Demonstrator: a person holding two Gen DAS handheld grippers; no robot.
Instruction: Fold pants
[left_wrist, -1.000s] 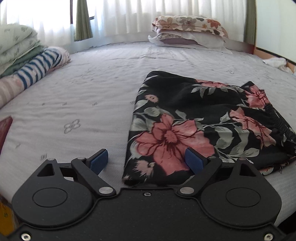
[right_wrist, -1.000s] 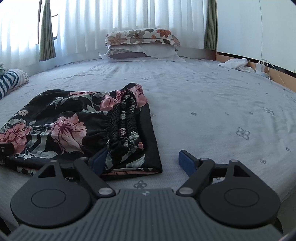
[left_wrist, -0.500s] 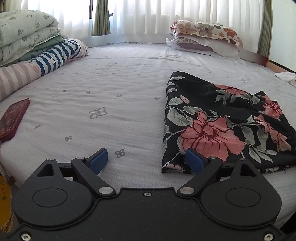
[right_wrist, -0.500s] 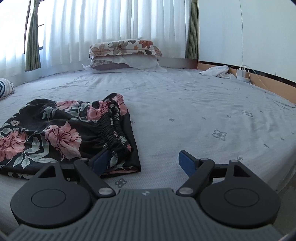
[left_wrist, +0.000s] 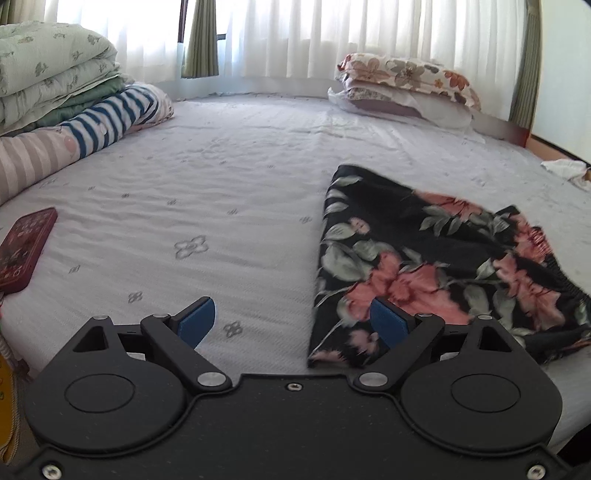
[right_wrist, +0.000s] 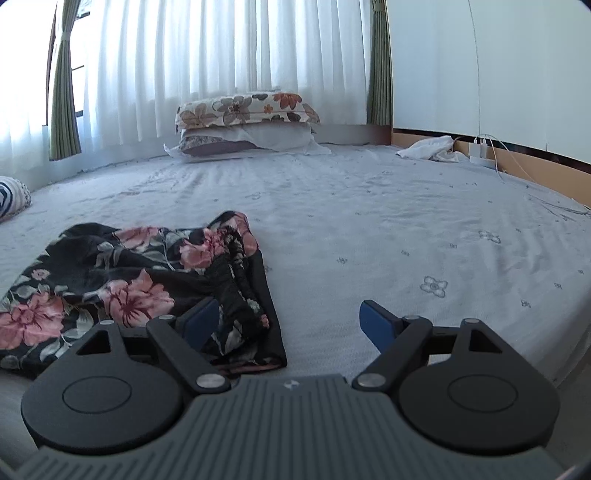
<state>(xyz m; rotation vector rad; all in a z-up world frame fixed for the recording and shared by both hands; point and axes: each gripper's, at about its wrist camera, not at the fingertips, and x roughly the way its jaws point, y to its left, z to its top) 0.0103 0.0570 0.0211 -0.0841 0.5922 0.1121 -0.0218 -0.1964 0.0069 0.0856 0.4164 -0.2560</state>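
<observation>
The black pants with pink flowers lie folded in a flat bundle on the grey bed sheet. In the left wrist view they sit right of centre, and my left gripper is open and empty near their left front corner. In the right wrist view the pants lie at lower left, with the gathered waistband on their right side. My right gripper is open and empty, its left finger over the waistband edge.
A stack of folded blankets and striped clothes stands at the far left. A red phone lies near the left bed edge. Two pillows lie at the head. A white cloth and charger cables are at the right.
Both grippers have drawn back and up from the pants, staying open. The left view has swung left, so the pants now sit further right and the phone shows.
</observation>
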